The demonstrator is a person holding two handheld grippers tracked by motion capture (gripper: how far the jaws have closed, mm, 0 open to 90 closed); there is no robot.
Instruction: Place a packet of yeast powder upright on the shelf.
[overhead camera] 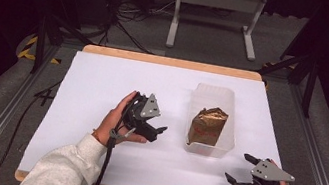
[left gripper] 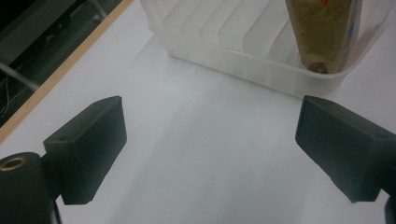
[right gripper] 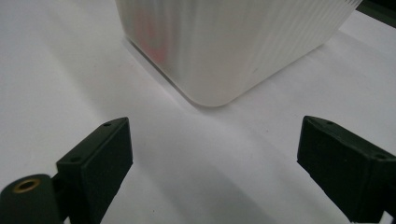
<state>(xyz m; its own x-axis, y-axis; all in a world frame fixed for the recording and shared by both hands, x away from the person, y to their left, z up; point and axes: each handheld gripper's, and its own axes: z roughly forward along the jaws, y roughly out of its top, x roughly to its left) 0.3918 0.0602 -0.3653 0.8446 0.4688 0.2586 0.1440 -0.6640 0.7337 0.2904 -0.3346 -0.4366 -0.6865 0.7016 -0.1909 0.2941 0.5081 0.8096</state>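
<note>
Currently the landmark is the translucent ribbed plastic rectangular bin [overhead camera: 212, 122], standing on the white-covered tabletop [overhead camera: 104, 77] right of centre, long axis running away from the person. All positions below are ref. this bin.

1. Contents. A crumpled gold foil pouch with red print [overhead camera: 207, 125] sits inside the bin, at the near end, upright and leaning slightly. In the left gripper view the pouch [left gripper: 324, 32] rests against the bin's ribbed wall [left gripper: 243, 51]; the walls prob. keep it standing.

2. Left hand-held gripper [overhead camera: 158, 131]. Just left of the bin, apart from it, jaws spread wide and empty, tips aimed at the bin's near left side. Held low over the tabletop. Judgement: aligned for an approach to the bin wall or pouch, no contact yet.

3. Right hand-held gripper [overhead camera: 240, 168]. Near and to the right of the bin's near right corner, apart from it, jaws wide open w/ nothing between. Its own view looks at that rounded corner [right gripper: 212, 95] from low down. Judgement: staged to steady or grip the bin from the opposite side.

4. Markings. Red print shows on the pouch front, and as a red blur through the bin wall [right gripper: 154, 46]; no letters or brand legible. No label seen on the bin.
</note>
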